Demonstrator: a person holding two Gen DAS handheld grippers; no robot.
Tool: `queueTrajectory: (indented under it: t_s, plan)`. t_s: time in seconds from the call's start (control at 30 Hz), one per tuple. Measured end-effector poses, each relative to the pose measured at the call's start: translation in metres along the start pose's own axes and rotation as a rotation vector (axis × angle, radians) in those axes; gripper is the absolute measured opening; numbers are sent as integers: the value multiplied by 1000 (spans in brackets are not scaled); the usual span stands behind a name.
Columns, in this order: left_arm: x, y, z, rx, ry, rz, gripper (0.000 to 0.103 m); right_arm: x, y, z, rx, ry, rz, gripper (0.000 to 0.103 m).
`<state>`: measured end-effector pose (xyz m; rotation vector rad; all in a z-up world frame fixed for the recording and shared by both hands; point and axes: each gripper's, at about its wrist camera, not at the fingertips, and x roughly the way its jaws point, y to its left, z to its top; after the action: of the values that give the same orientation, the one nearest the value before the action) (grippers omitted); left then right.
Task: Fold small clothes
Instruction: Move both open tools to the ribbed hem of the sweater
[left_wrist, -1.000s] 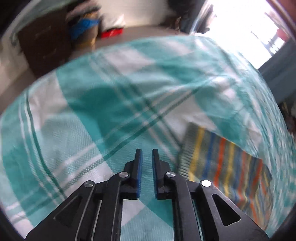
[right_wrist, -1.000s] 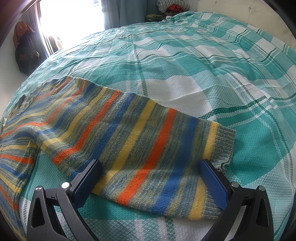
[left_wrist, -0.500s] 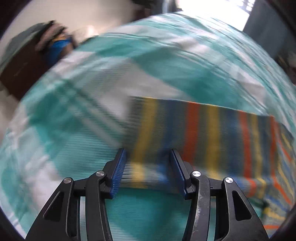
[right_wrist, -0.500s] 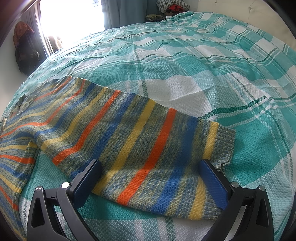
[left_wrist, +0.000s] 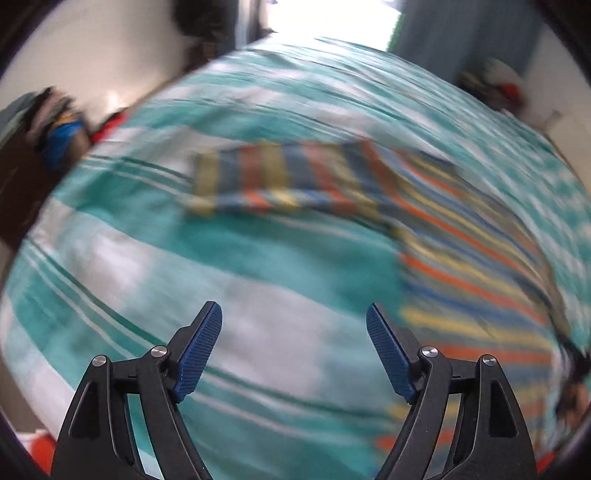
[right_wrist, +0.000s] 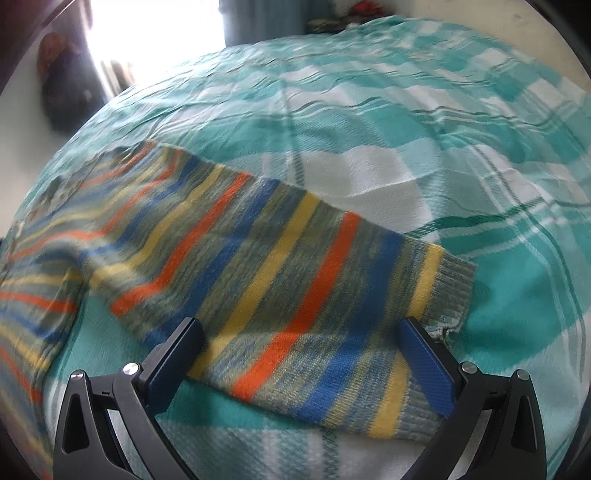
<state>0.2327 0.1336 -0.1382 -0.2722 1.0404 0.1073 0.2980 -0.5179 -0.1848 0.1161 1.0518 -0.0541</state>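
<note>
Left gripper (left_wrist: 294, 313) withdrawn, opening — sweater (left_wrist: 461, 236) released

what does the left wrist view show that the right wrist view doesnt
Only the left wrist view: the left hand-held gripper, open over bare bedspread with nothing between its fingers, its jaws having just been opening; the striped sweater's body and a sleeve lying across the bedspread, all blurred.

Only the right wrist view: the right hand-held gripper, open, straddling a sleeve near its ribbed cuff.

Both: the same striped sweater on the teal plaid bedspread, and the bright window.
</note>
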Motion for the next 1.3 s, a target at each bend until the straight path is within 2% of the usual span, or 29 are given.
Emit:
queueTrajectory:
  t_s: [0.07,0.13,0.17,0.23,0.27,0.3,0.37,0.4,0.43,0.5,0.57,0.6,0.67,0.73,0.8,0.97,1.3]
  plan:
    - [-2,-29,-19,45,36,-67,82,-1,-7,2,20,34,45,103]
    - [-3,-54,-37,115,50,-84,82,-3,-10,8,23,117,50,103]
    - [-5,-63,-45,145,48,-81,82,-9,-8,10,13,138,6,103]
    - [-12,-79,-63,213,44,-81,82,-35,1,10,-34,113,-194,103]
    - [-15,-84,-73,239,42,-80,83,-50,10,8,-60,90,-264,103]
    - [-18,-87,-82,260,38,-78,85,-75,28,1,-93,49,-271,103]
    - [-20,-91,-105,307,37,-68,87,-110,59,-16,-135,-12,-186,103]
    - [-17,-91,-113,324,43,-60,87,-131,88,-32,-169,-44,-126,103]
    - [-12,-88,-124,342,55,-48,87,-141,106,-44,-191,-52,-94,103]
    - [-15,-85,-139,362,40,-39,87,-154,163,-82,-251,-24,26,103]
    - [-20,-82,-148,376,38,-36,87,-152,203,-116,-276,15,105,103]
    - [-21,-80,-151,369,53,-39,88,-144,228,-139,-296,47,134,103]
    - [-20,-74,-155,355,79,-44,91,-123,255,-172,-336,116,116,103]
    - [-20,-70,-162,358,78,-45,95,-101,266,-201,-346,175,40,103]
    - [-18,-69,-168,379,65,-44,96,-104,269,-213,-343,106,9,103]
    - [-15,-68,-169,361,62,-50,98,-99,258,-203,-297,125,56,103]
    - [-15,-66,-170,358,56,-54,100,-102,262,-211,-295,57,47,103]
